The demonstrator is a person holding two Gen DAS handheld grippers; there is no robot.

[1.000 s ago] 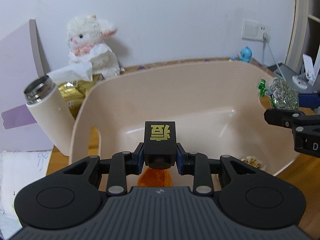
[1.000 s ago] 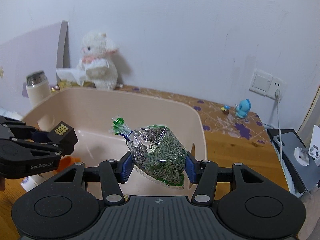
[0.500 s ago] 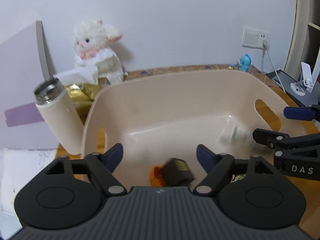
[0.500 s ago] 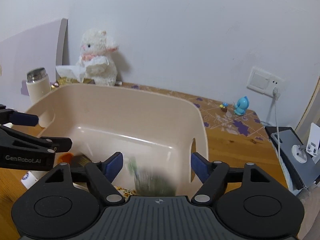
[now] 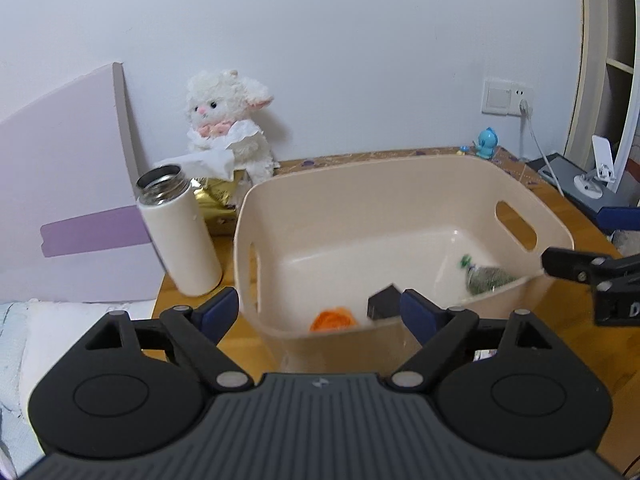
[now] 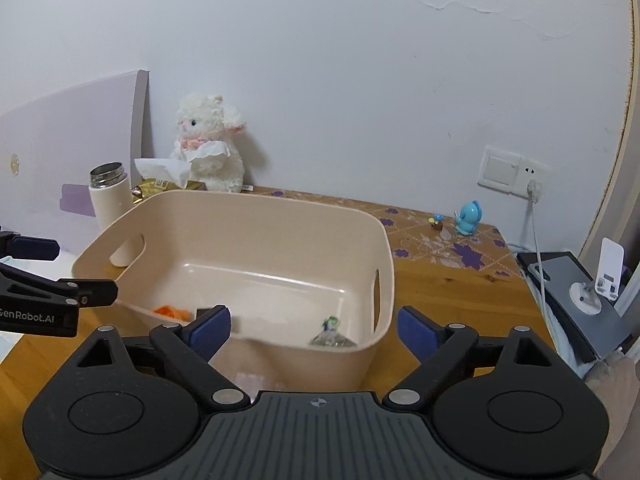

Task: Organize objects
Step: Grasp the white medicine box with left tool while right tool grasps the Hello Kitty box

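Note:
A beige plastic bin (image 5: 400, 184) (image 6: 256, 208) stands on the wooden table. Inside it lie a black cube (image 5: 383, 302), an orange item (image 5: 334, 319) (image 6: 170, 311) and a clear bag of green seeds (image 5: 486, 278) (image 6: 332, 338). My left gripper (image 5: 320, 308) is open and empty, in front of the bin's near wall. My right gripper (image 6: 314, 330) is open and empty, in front of the bin's near right corner. Each gripper shows at the edge of the other's view.
A white steel-topped flask (image 5: 178, 232) (image 6: 110, 204) stands left of the bin. Behind it are a gold tissue pack (image 5: 216, 192), a white plush lamb (image 5: 228, 144) and a lilac board (image 5: 68, 200). A blue figurine (image 6: 468, 218), wall socket with cable (image 6: 532, 188) and a grey device (image 6: 572, 292) are right.
Both grippers opened and dropped their loads into the bin: the black cube from the left, the seed bag from the right. Both then pulled back toward me.

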